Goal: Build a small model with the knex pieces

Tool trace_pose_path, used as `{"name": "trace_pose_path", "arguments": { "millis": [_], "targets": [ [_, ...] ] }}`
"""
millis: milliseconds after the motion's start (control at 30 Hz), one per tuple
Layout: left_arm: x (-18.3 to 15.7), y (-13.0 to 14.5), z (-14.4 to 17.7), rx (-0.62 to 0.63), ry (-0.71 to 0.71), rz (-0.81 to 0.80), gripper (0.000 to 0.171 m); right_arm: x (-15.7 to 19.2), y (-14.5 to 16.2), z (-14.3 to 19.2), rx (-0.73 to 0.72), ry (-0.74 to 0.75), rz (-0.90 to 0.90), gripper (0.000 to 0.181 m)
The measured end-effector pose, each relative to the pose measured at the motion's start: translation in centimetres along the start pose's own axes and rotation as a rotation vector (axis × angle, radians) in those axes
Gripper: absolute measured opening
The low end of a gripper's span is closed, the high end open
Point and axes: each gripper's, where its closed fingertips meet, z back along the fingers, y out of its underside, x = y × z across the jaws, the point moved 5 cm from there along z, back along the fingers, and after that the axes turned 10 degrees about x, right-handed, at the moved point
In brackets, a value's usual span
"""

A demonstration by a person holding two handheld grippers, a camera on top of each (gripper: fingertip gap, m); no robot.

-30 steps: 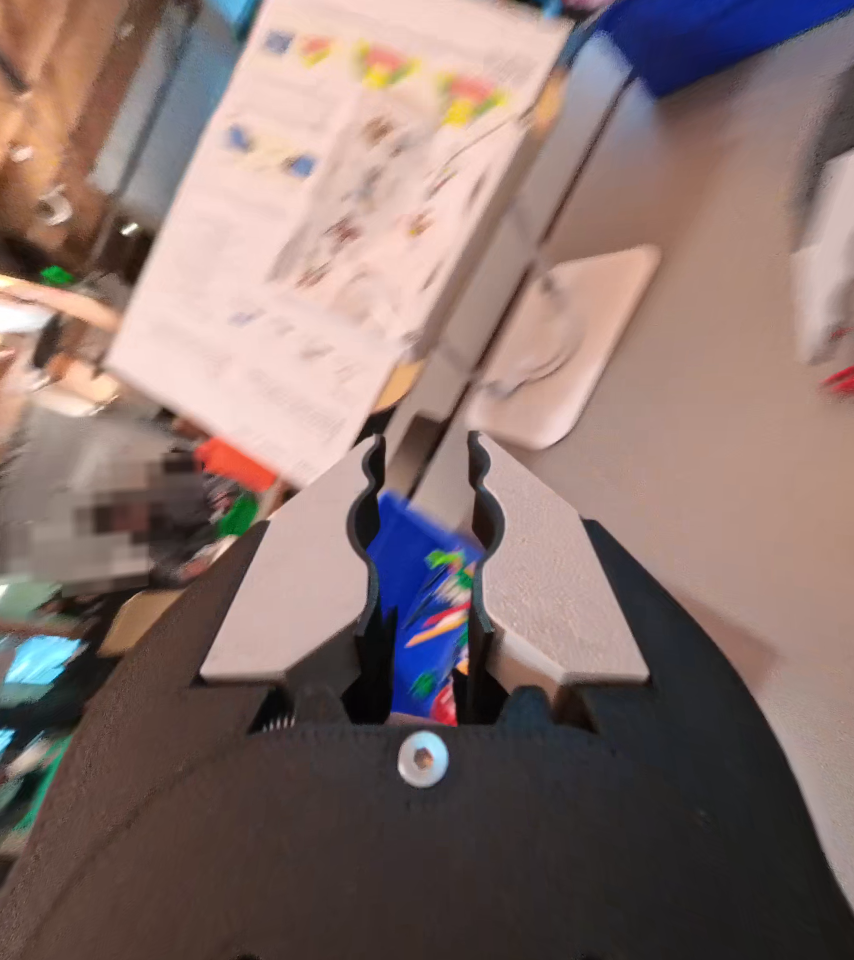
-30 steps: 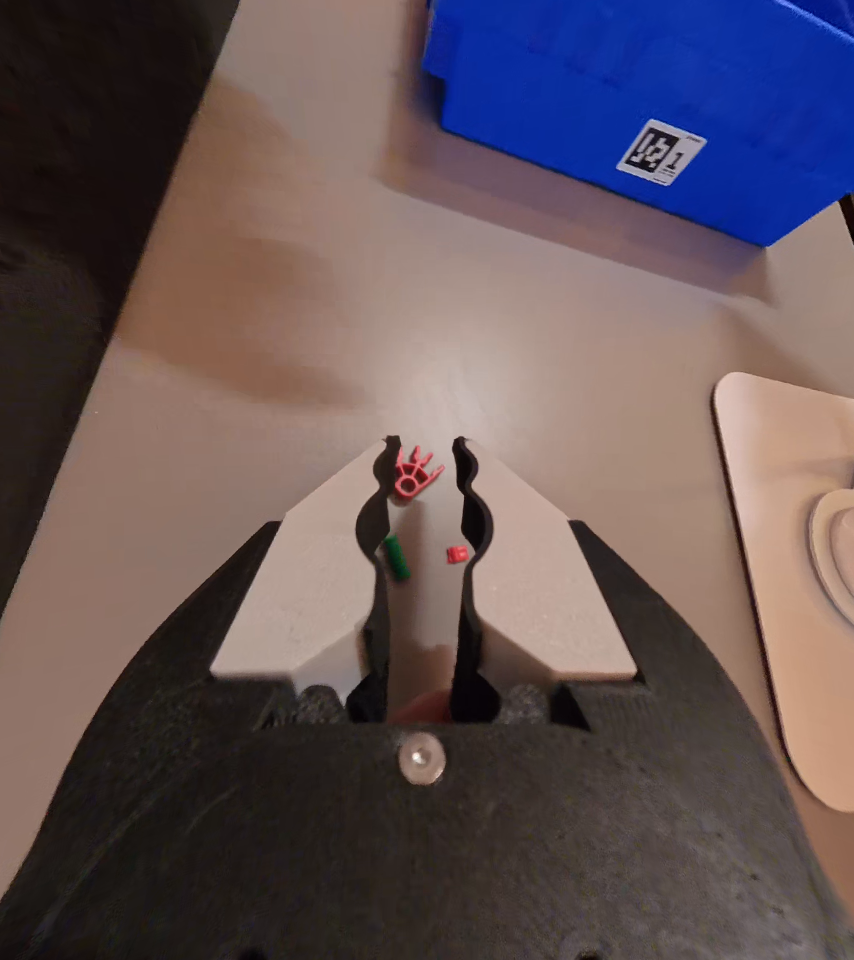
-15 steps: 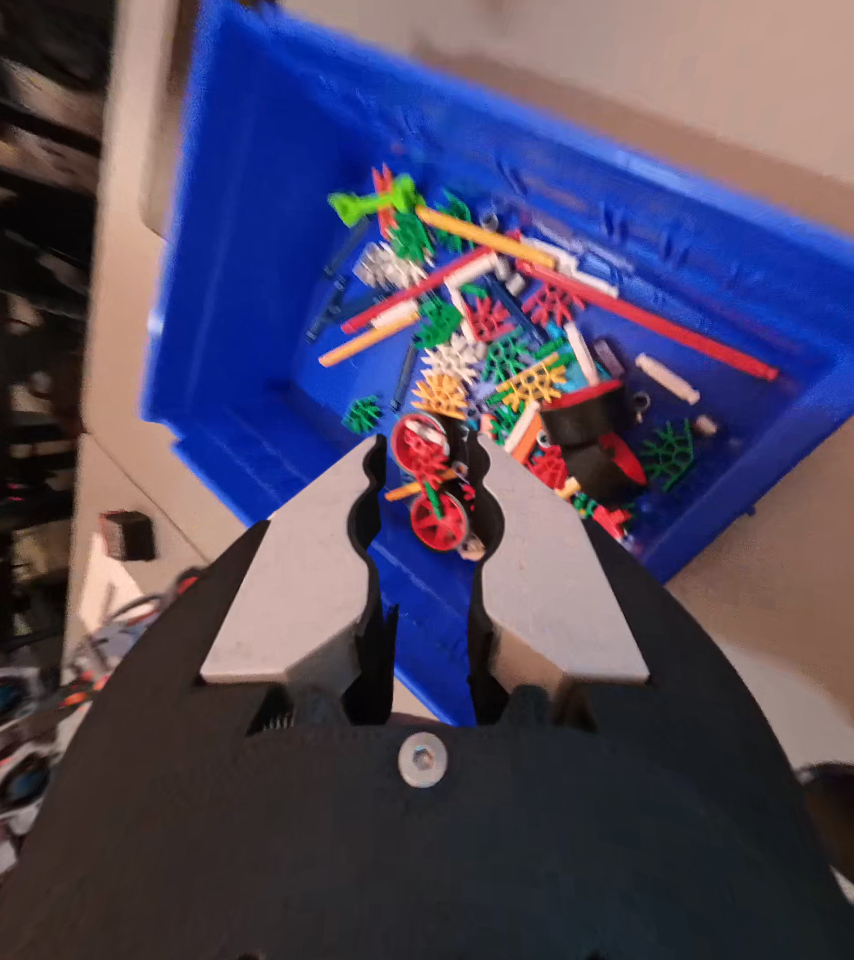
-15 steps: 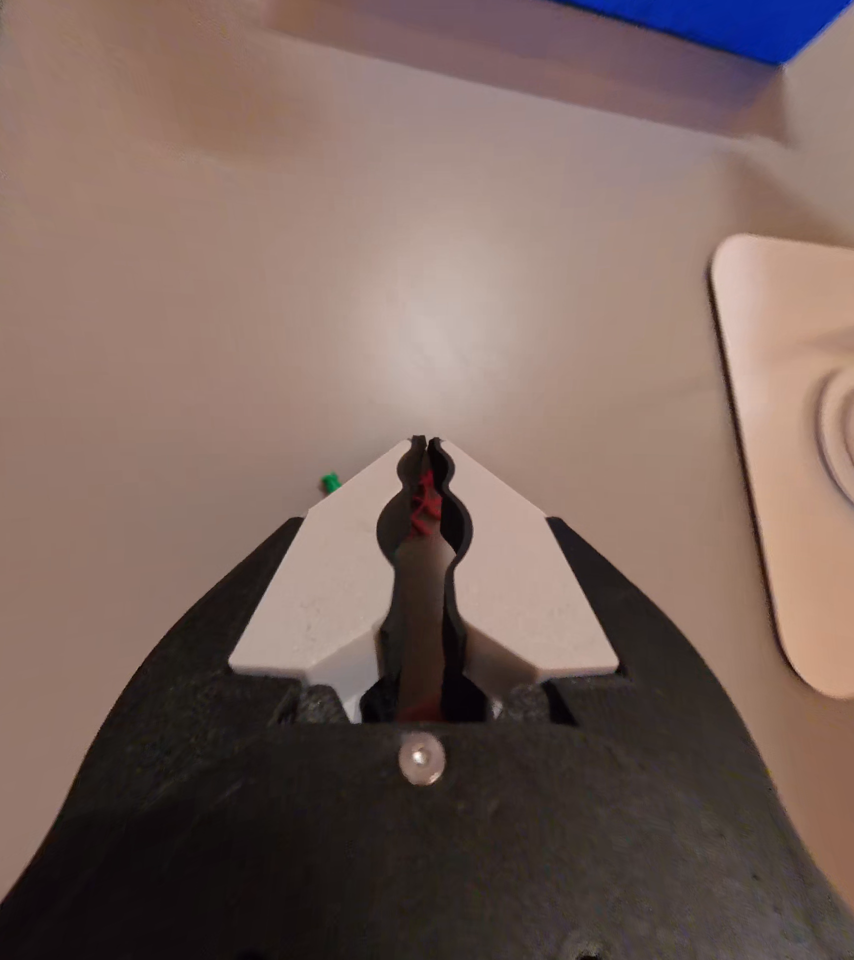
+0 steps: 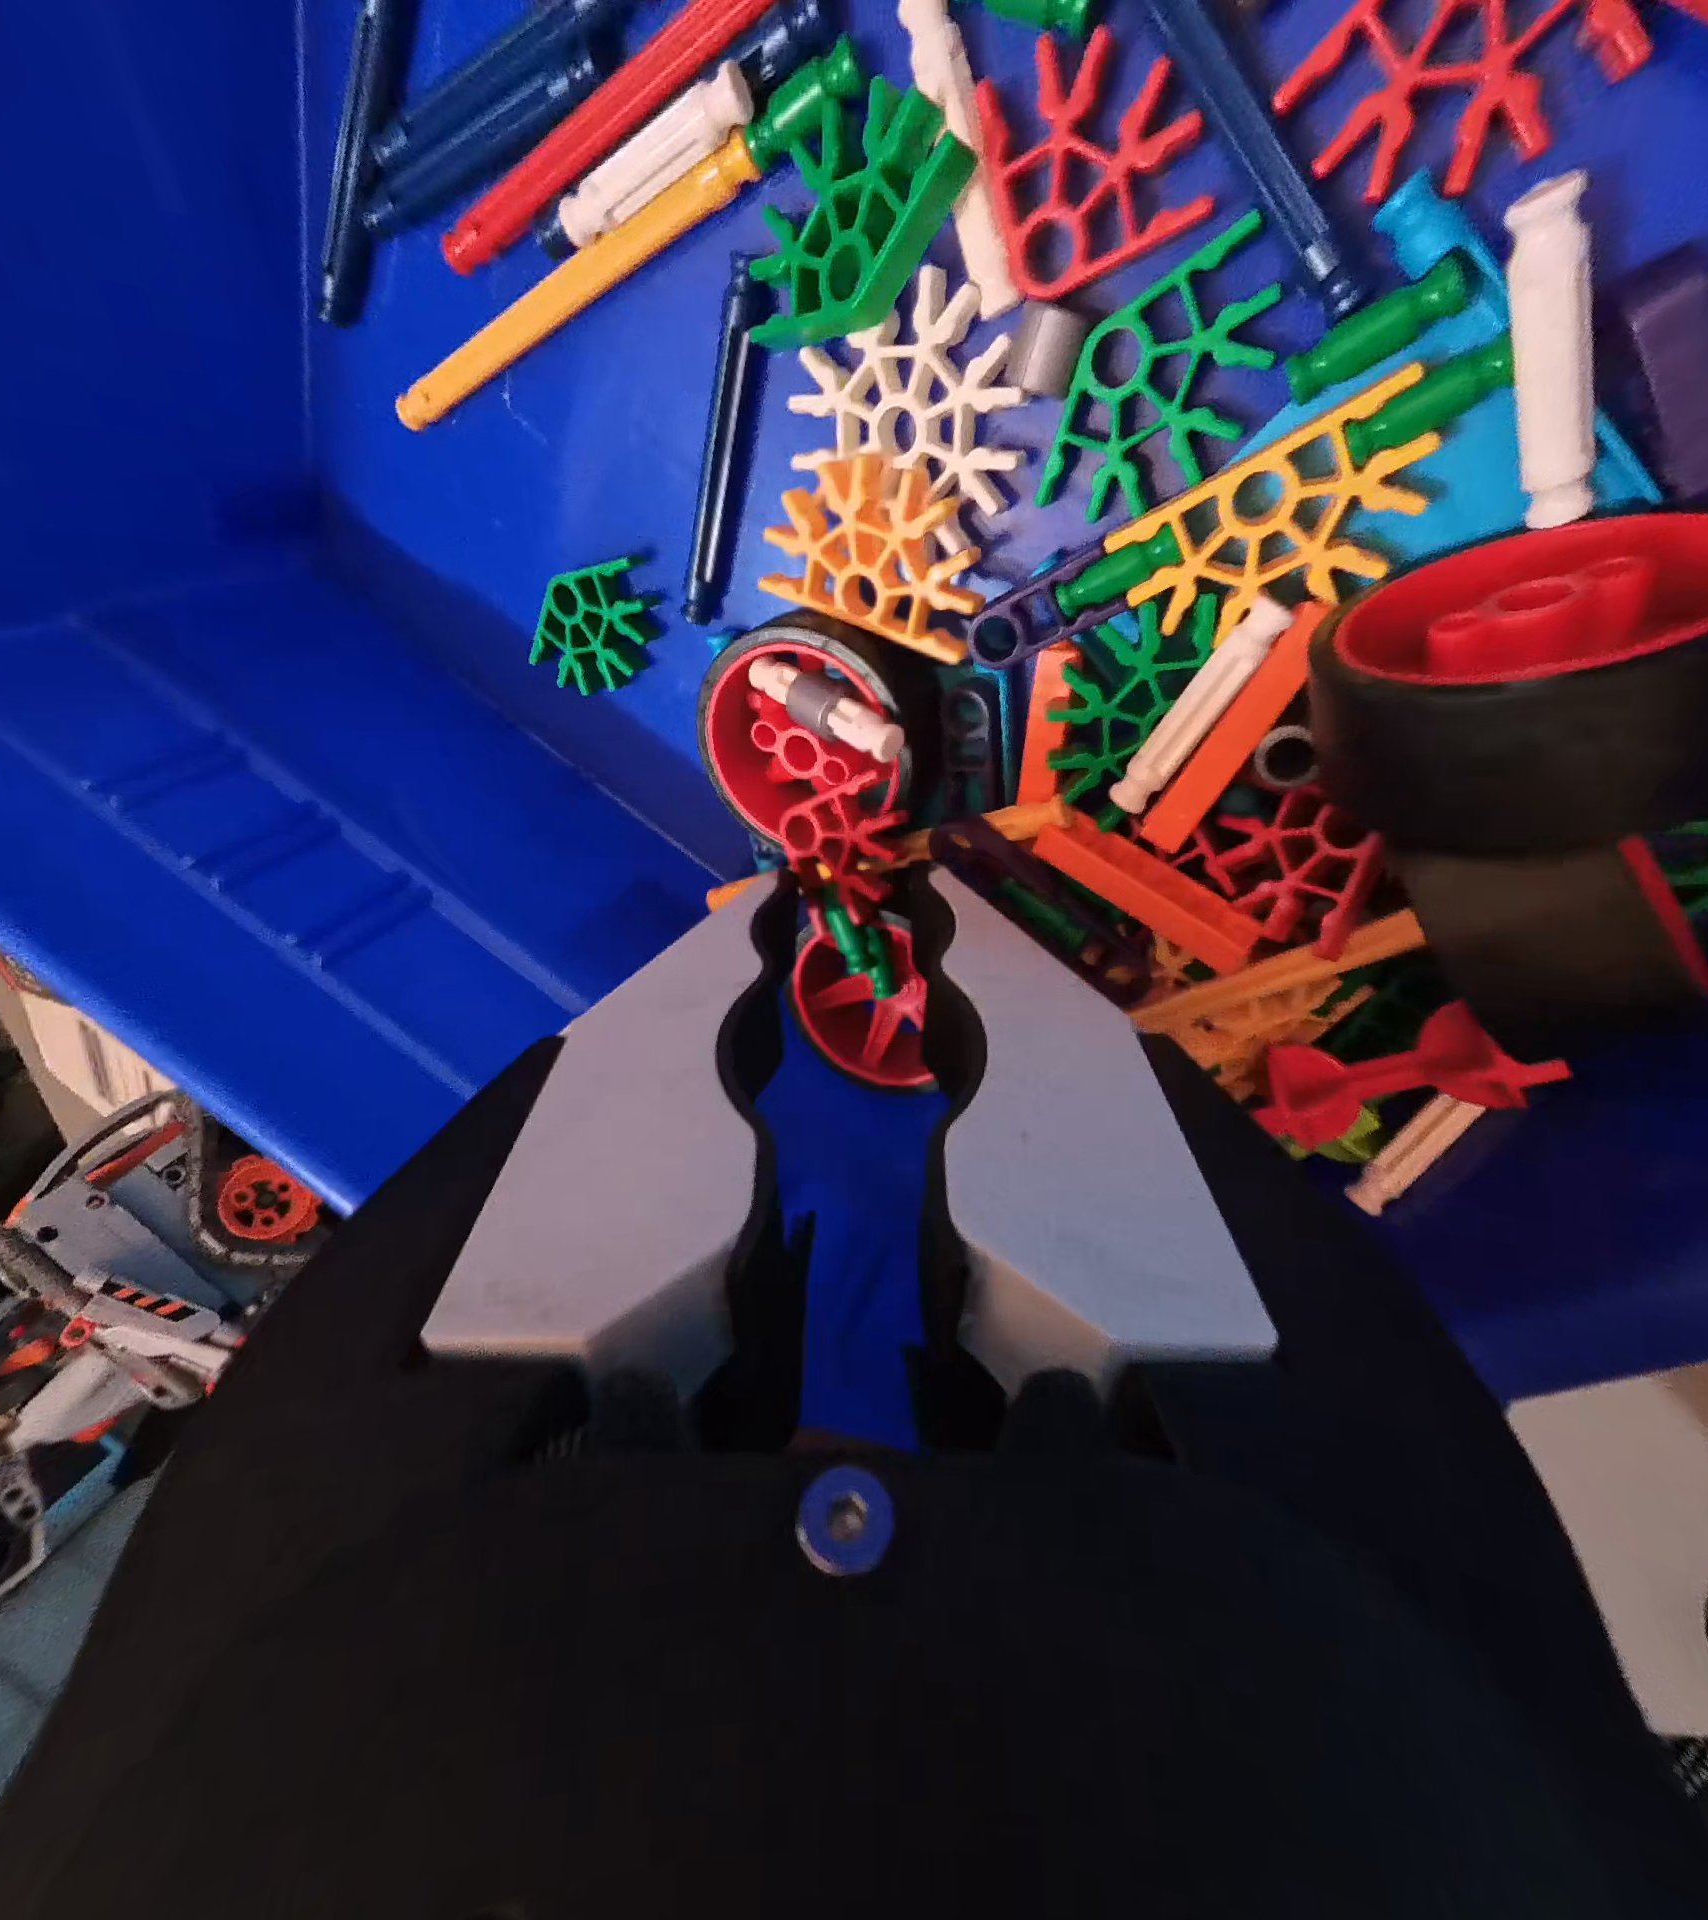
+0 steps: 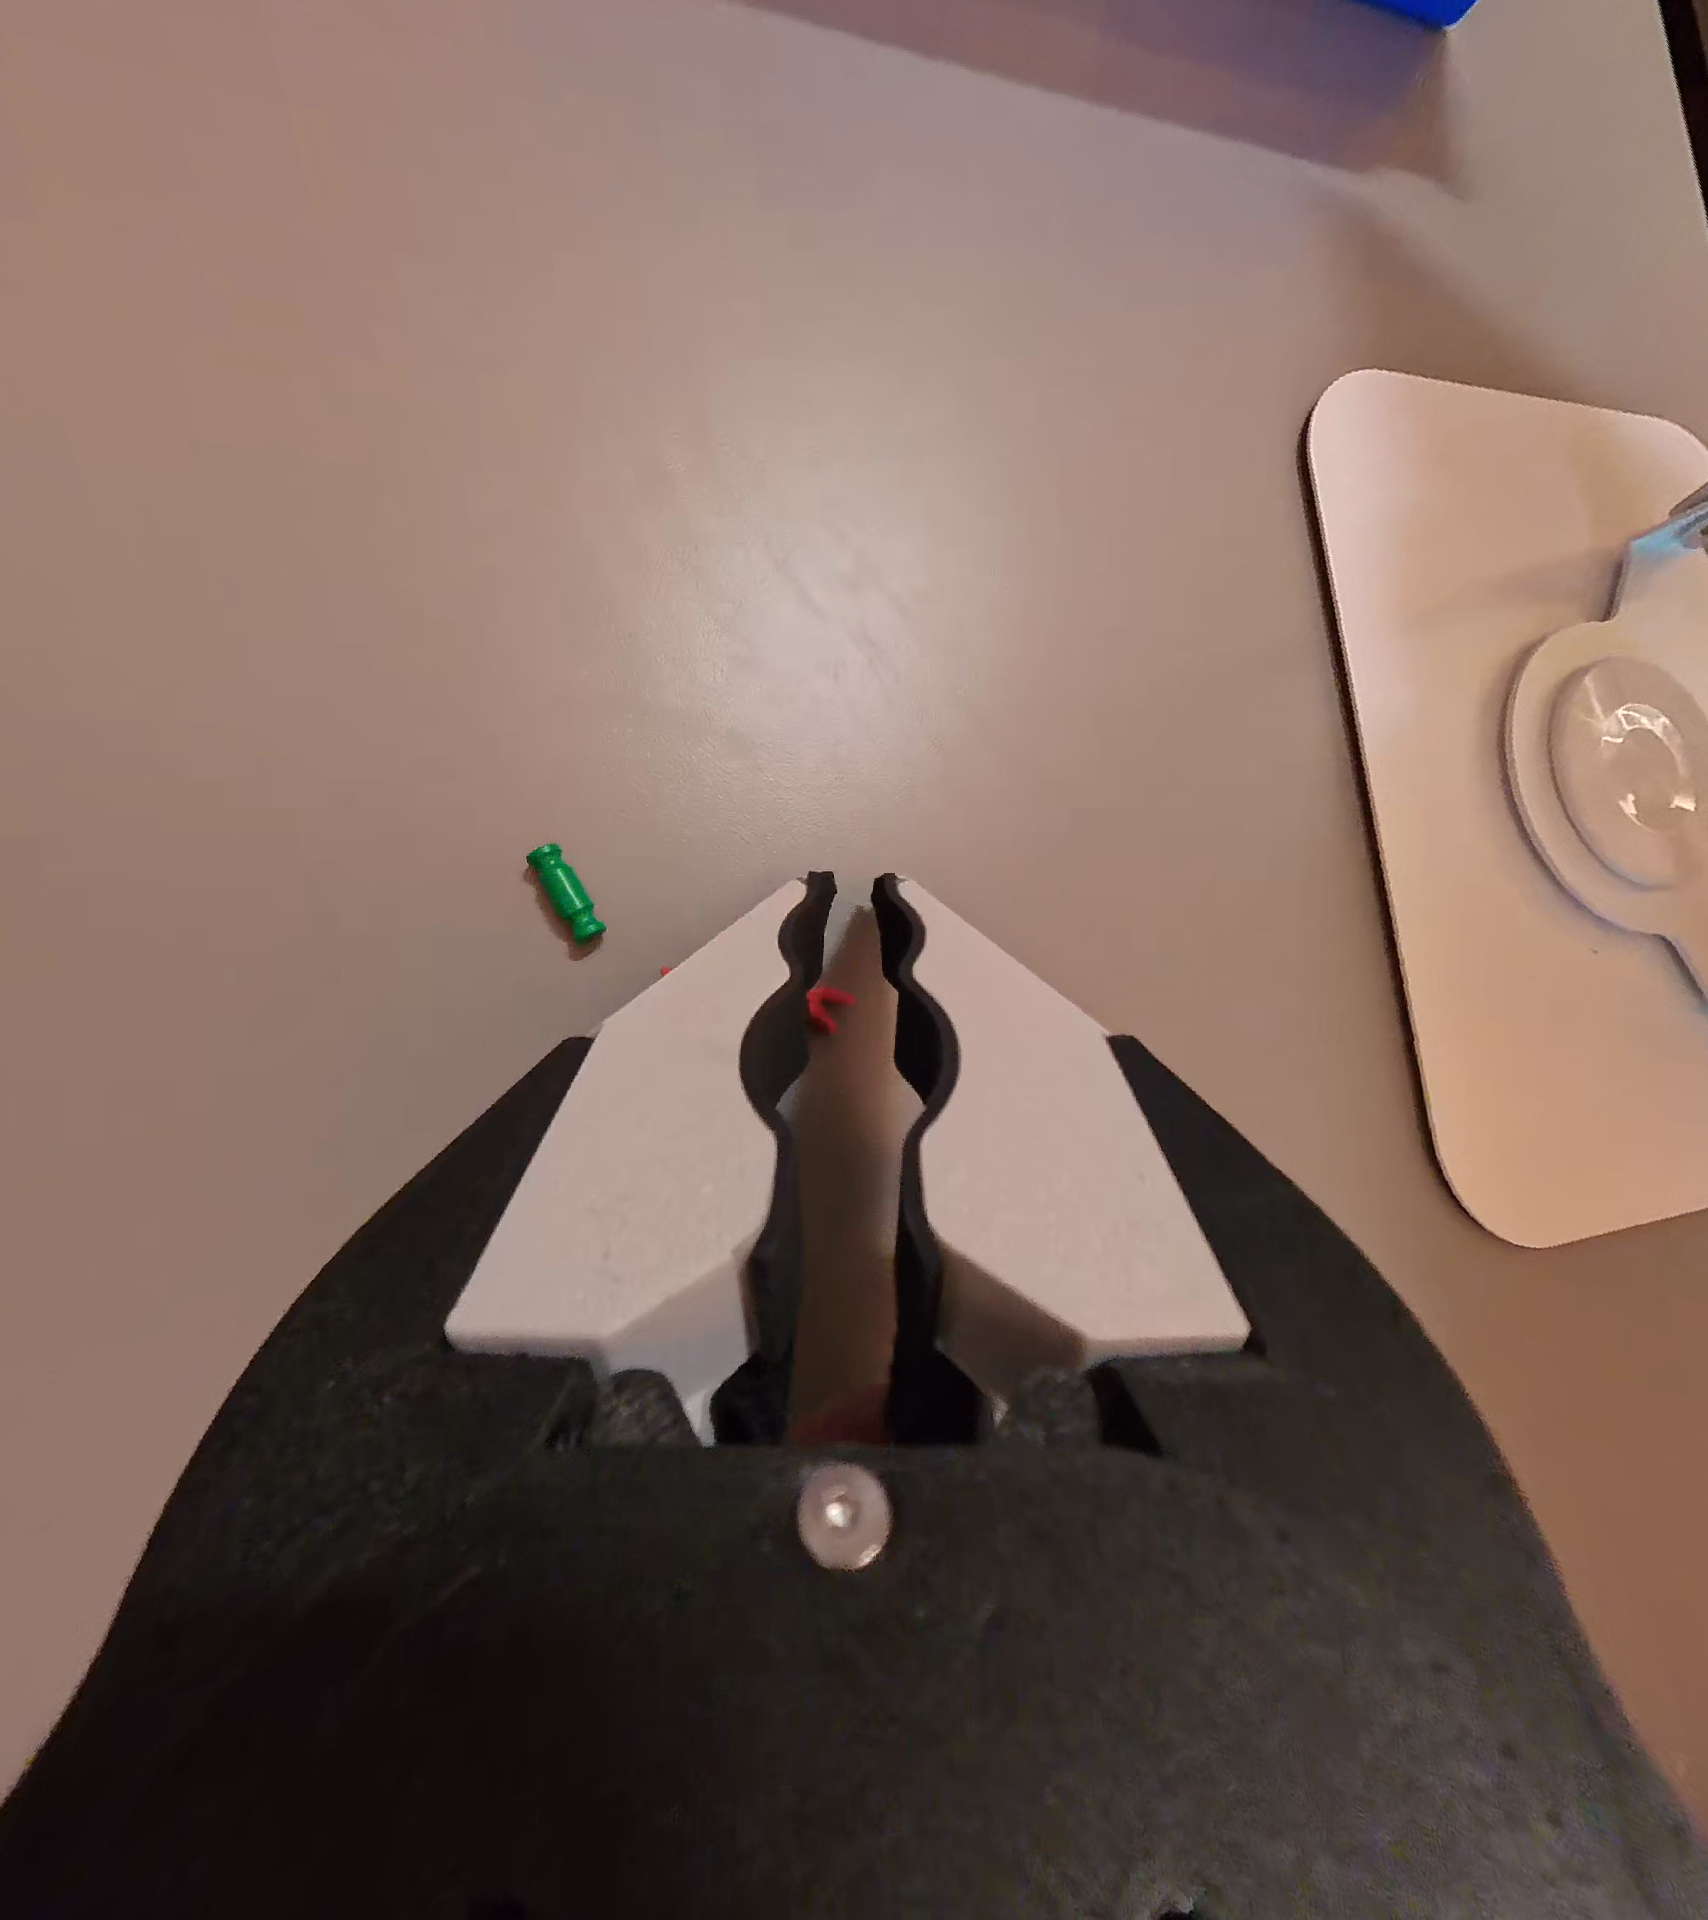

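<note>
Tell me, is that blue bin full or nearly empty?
Neither: partly filled. The blue bin holds a jumble of toy building pieces heaped toward one side, while much of its floor shows bare blue.

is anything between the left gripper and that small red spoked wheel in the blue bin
Nothing visible blocks it. The left gripper is open, and the small red spoked plastic wheel shows in the gap between its fingers, on the blue plastic bin floor. A short green rod and a red fan-shaped connector lie across the wheel's far edge.

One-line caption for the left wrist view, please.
Open left gripper poised over a blue bin of colourful construction-toy rods, connectors and wheels, its tips at a small red wheel.
</note>
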Motion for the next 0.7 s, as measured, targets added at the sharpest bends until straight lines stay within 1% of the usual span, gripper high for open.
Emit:
{"name": "trace_pose_path", "arguments": {
  "millis": [100,200,300,367,433,500,533,600,700],
  "targets": [
    [0.1,-0.1,-0.3,0.000,-0.004,0.001,0.017,0.0,0.0,0.0,0.000,0.005,0.006,0.009],
    [0.6,0.0,-0.2,-0.013,-0.056,0.011,0.016,-0.1,-0.1,0.2,-0.009,0.016,0.009,0.009],
    [1.1,-0.1,1.0,-0.086,-0.114,0.034,0.016,-0.3,-0.3,0.5,-0.024,0.026,0.000,0.010],
    [1.6,-0.1,2.5,-0.131,-0.200,0.049,0.016,-0.6,-0.6,0.7,-0.046,0.039,-0.023,0.012],
    [1.7,-0.6,5.1,-0.212,-0.295,0.056,0.016,-0.9,-1.3,1.3,-0.098,0.047,-0.055,0.016],
    [1.0,-2.2,9.2,-0.358,-0.418,0.043,0.016,-1.0,-2.6,2.5,-0.202,0.027,-0.109,0.019],
    [0.0,-3.4,11.3,-0.438,-0.455,0.029,0.016,-1.0,-3.4,3.2,-0.271,0.006,-0.140,0.020],
    [-2.9,-6.2,15.5,-0.602,-0.577,-0.047,0.015,-1.1,-5.1,5.0,-0.422,-0.036,-0.213,0.020],
    [-8.4,-10.7,19.6,-0.780,-0.682,-0.179,0.016,-0.9,-6.8,7.2,-0.601,-0.138,-0.316,0.023]
  ]
}}
